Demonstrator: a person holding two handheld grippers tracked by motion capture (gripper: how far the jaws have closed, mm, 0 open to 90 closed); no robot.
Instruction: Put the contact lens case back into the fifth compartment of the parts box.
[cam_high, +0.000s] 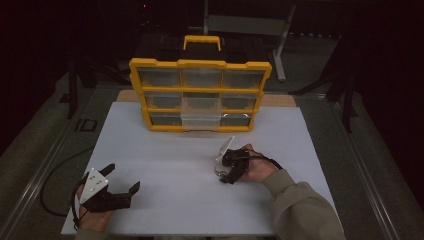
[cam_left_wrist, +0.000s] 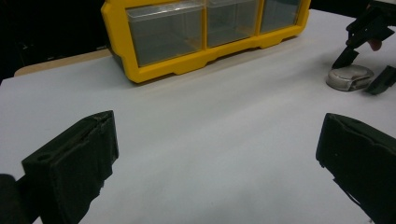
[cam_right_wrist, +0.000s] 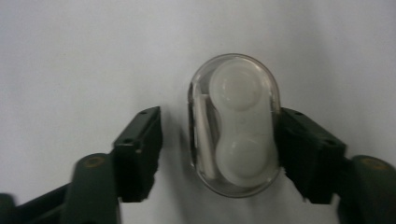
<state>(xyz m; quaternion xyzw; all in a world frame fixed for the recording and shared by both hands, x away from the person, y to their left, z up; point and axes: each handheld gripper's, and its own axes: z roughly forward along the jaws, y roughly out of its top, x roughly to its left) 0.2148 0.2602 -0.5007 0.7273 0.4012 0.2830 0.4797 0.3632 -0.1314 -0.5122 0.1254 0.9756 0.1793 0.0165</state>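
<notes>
The right gripper (cam_right_wrist: 219, 149) straddles a clear oval contact lens case (cam_right_wrist: 235, 125): one jaw touches its side, the other stands just off, so nothing is clamped. The left gripper (cam_high: 121, 180) gapes wide. The case lies near the yellow drawer organizer (cam_high: 200, 95), in front of it.

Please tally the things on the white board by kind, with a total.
Yellow drawer organizer: 1
Clear oval case: 1
Hand-held grippers: 2, left hand-held gripper and right hand-held gripper
Total: 4
</notes>
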